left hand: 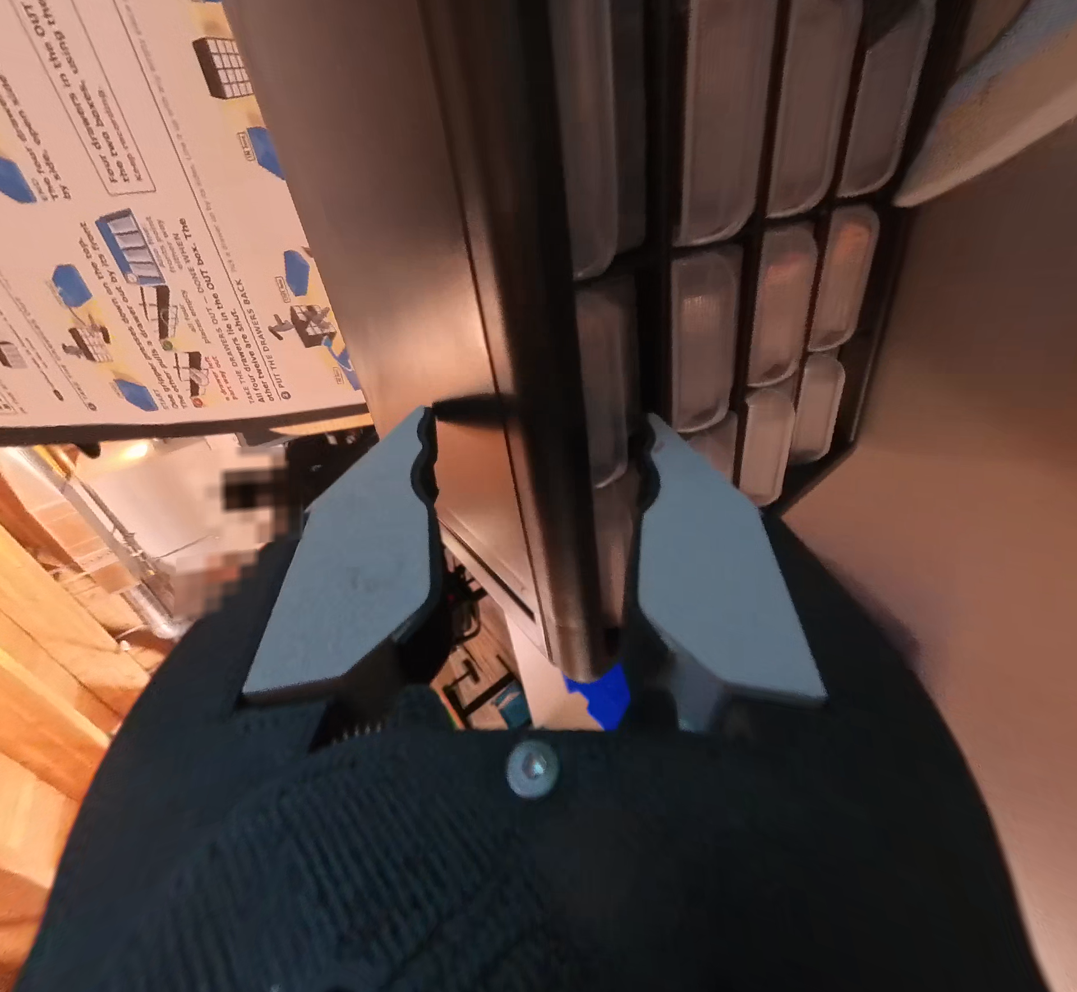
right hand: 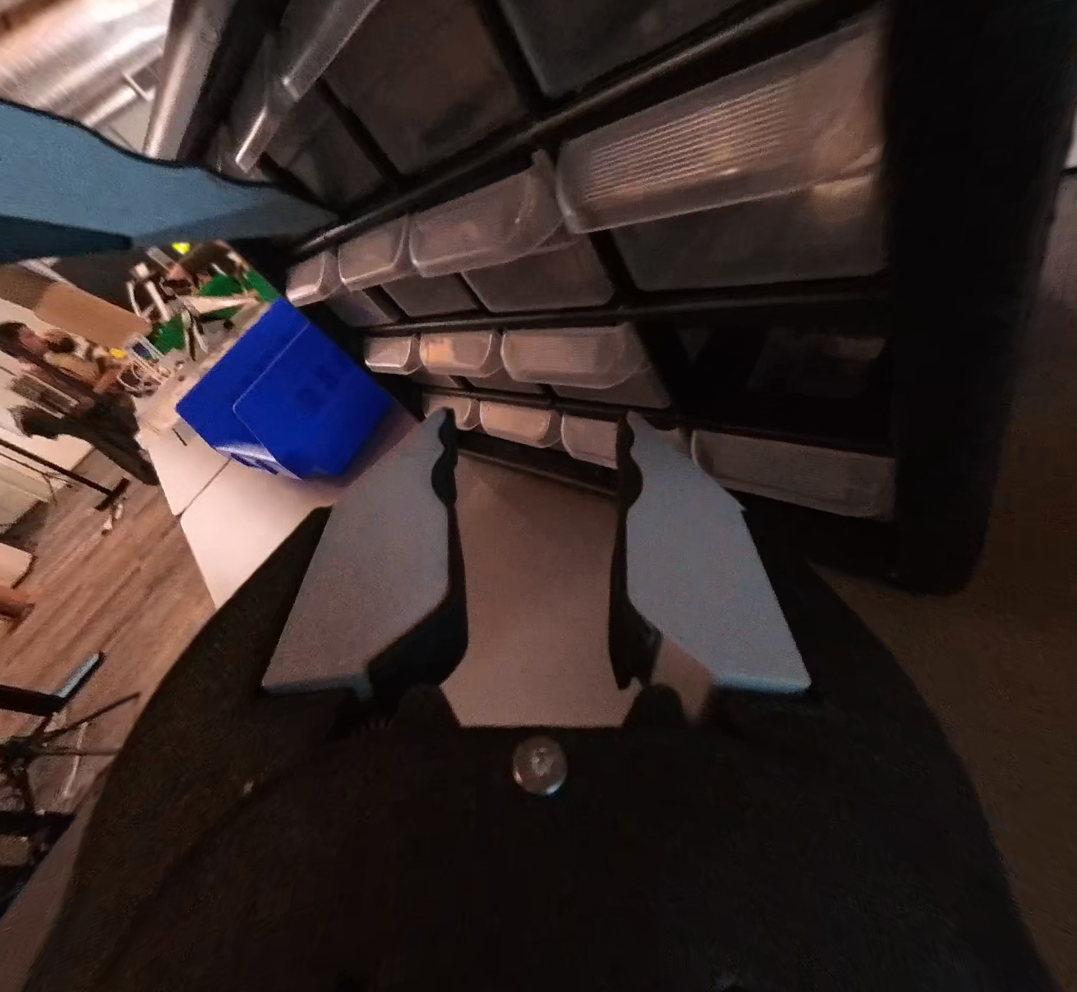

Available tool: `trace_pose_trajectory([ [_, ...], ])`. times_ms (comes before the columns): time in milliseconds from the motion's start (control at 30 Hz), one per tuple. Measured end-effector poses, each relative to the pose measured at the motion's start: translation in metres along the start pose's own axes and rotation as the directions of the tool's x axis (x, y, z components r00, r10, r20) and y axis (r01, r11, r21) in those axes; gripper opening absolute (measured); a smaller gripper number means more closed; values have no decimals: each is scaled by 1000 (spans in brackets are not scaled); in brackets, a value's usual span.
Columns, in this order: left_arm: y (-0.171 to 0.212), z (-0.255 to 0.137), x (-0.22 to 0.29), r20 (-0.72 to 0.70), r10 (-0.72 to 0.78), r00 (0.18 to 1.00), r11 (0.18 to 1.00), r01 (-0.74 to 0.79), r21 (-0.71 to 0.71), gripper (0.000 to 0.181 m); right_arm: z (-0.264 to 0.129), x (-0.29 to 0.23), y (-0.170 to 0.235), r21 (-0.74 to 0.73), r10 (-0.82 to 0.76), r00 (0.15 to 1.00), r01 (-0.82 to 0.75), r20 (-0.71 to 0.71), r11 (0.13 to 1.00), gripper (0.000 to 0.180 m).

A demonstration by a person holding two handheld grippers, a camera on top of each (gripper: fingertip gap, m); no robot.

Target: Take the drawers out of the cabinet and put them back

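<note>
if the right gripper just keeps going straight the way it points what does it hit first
Probably the bottom row of clear drawers in the black cabinet: they sit straight ahead between the open right gripper fingers, though depth is hard to judge.

A printed instruction sheet [left hand: 145, 177] and what looks like a blue box [right hand: 285, 410].

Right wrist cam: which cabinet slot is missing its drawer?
The dark slot at the right end of its row in the picture; the drawer above and the drawer below show frosted fronts.
</note>
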State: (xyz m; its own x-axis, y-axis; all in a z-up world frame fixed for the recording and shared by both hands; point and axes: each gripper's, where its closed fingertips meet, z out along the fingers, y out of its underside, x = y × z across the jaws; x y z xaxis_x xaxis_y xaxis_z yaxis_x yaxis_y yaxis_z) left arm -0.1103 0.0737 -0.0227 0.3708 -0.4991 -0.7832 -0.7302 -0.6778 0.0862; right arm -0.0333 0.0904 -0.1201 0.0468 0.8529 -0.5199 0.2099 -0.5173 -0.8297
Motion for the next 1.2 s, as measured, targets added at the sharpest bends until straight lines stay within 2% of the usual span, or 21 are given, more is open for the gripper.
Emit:
trace_pose_trajectory([
  [100,-22,-6,0,-32,-51,998,993,55,109,64,5,3,-3,16,45,999,-45,28,999,51],
  [200,-43,-12,2,-83,-79,993,972,96,216,63,8,2,-4,33,71,995,-73,69,997,40],
  [267,-45,-4,-4,-43,-72,997,975,79,207,63,10,1,-5,42,93,992,-98,89,994,30],
  [367,-46,0,-8,-27,-63,998,977,68,201,61,11,-1,-11,89,163,978,-176,132,980,33],
  [467,-46,1,-8,-17,-77,997,977,78,198,62,14,6,-13,119,226,963,-245,150,962,24],
  [567,-46,1,-8,-8,-86,996,980,86,177,62,14,6,-12,136,238,952,-266,191,954,11],
  [667,-45,1,-7,13,-81,997,984,78,159,63,5,-2,-4,90,221,951,-245,216,965,9],
  [800,-45,2,-7,19,-89,996,985,85,147,63,-22,-24,21,-10,115,969,-116,219,993,0],
  [900,-45,2,-7,18,-89,996,987,85,138,63,-46,-30,32,-50,0,981,10,192,999,0],
  [1000,-45,2,-7,20,-96,995,986,92,142,63,-63,-25,19,-34,-186,974,192,132,981,27],
  [1100,-45,2,-7,19,-101,995,984,97,151,63,-63,-27,1,-70,-459,884,465,85,883,52],
  [1200,-45,2,-7,19,-89,996,987,86,135,63,-47,-24,-13,-174,-719,695,709,2,684,53],
])
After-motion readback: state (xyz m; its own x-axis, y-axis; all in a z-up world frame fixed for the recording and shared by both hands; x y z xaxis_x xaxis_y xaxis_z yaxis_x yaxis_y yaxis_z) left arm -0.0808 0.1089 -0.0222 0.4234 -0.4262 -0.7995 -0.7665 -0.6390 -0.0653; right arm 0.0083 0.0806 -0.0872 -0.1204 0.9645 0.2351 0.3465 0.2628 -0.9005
